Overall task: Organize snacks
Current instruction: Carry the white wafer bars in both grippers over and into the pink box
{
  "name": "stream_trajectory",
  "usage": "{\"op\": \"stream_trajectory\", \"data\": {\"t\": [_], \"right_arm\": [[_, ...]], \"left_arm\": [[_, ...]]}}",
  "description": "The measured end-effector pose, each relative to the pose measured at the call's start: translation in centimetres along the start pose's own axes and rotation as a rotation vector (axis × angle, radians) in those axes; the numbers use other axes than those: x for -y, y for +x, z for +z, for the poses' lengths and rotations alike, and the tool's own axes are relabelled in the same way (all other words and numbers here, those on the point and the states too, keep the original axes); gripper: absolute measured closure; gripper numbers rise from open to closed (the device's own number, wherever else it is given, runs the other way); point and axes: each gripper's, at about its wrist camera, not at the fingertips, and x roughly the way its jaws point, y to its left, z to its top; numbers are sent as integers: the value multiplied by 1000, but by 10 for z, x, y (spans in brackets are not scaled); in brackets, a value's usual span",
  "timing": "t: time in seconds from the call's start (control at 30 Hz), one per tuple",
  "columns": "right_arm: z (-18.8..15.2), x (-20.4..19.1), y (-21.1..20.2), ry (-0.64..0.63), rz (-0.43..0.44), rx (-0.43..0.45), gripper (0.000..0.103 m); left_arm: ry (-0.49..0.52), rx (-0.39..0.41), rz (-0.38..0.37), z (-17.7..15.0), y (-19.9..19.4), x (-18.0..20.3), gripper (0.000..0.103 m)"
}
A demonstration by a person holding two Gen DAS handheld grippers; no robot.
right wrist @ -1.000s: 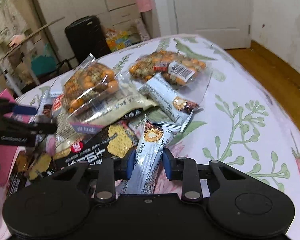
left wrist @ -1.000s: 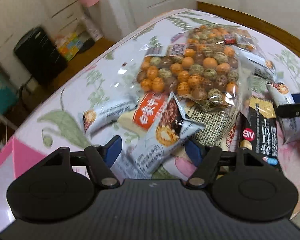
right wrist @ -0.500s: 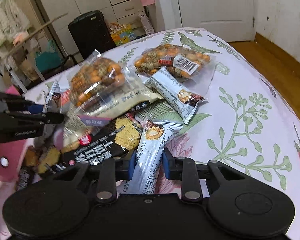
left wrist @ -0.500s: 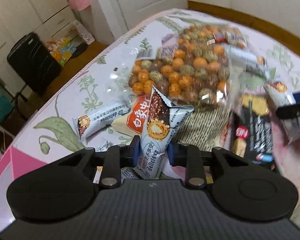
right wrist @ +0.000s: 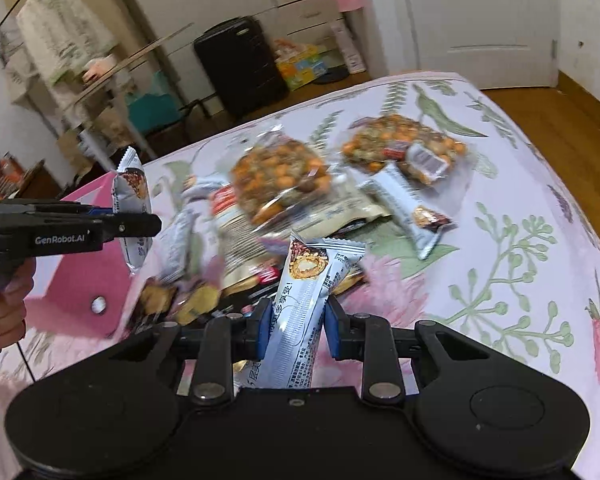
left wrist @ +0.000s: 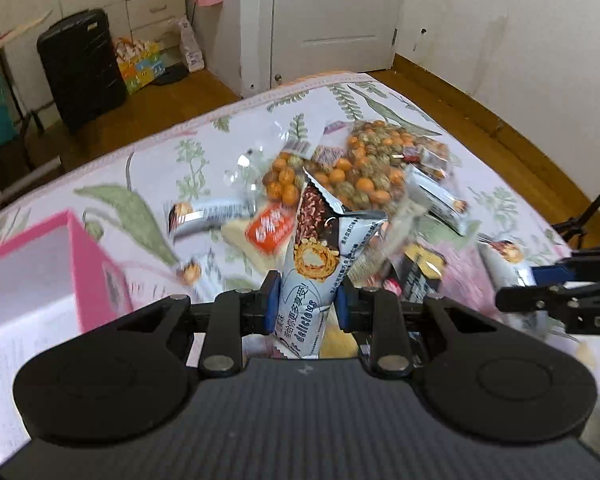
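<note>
1. L gripper (left wrist: 305, 307): blue pads pinched tight on a grey snack bar pack (left wrist: 312, 276), held upright off the bedsheet (left wrist: 148, 160).
2. R gripper (right wrist: 294, 330): fingers closed on a second grey bar pack (right wrist: 300, 312), lifted and tilted, top end w/ a picture of the bar.
3. Pink box (left wrist: 40, 264) sits at L side of the bed, open top, just beside L gripper.
4. Mid pile: black cracker pack (left wrist: 418, 276), red-label pack (left wrist: 270, 229), more grey bars (right wrist: 408, 208) lying flat, partly overlapping; motion blur here.
5. Farther: two clear bags of orange/green coated nuts (right wrist: 280, 180), (right wrist: 404, 152), near each other.
6. Far: black suitcase (left wrist: 82, 68) on wood floor by white door (left wrist: 336, 20).
</note>
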Motion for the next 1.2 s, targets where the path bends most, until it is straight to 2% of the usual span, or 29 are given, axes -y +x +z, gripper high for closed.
{"op": "stream_trajectory", "data": {"t": [0.1, 0.23, 0.3, 0.63, 0.9, 1.03, 1.1, 1.2], "right_arm": [[0, -9, -5, -20, 47, -42, 71], [-1, -25, -9, -55, 90, -111, 71], [-1, -36, -11, -83, 110, -135, 71], [-2, -92, -31, -204, 199, -195, 71], [8, -139, -42, -266, 301, -235, 71], [17, -164, -48, -312, 397, -203, 71], [21, -179, -47, -358, 399, -172, 71], [32, -200, -40, -411, 417, -171, 71]], "left_arm": [[-31, -29, -15, -15, -17, -2, 77], [-83, -156, -38, -35, -30, -5, 77], [-115, -180, -63, -44, -36, -9, 77], [-210, -273, -78, -71, -80, -19, 77], [-221, -245, -49, -78, -134, -30, 77], [-241, -227, -26, -78, -156, -42, 77], [-246, -213, -16, -78, -165, -50, 77], [-241, -178, 7, -74, -177, -62, 77]]}}
